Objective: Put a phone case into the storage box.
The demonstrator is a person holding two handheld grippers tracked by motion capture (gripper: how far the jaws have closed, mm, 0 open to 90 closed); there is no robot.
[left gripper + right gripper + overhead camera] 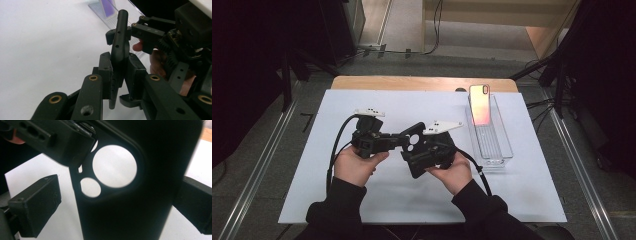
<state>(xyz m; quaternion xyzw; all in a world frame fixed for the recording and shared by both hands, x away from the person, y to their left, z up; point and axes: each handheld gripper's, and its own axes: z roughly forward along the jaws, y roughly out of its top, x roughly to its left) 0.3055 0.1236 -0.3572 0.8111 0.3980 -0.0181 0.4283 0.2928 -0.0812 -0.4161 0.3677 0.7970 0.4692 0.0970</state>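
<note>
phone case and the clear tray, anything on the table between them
Nothing: in the high view, bare white table separates the black phone case from the clear tray, though the right hand-held gripper and its hand hover there.

The white sheet-covered worktop [362, 200] is evenly, brightly lit amid dark surroundings; the black plastic phone case [125, 202] looms blurred, silhouetted against glare.

No readable text, label, brand or number on anything shown

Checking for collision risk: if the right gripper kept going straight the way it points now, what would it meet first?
Probably the black phone case, which stands between the right gripper's jaws, right ahead of it. Just behind the case is the left gripper, which pinches the case's edge. Depth is hard to judge.
</note>
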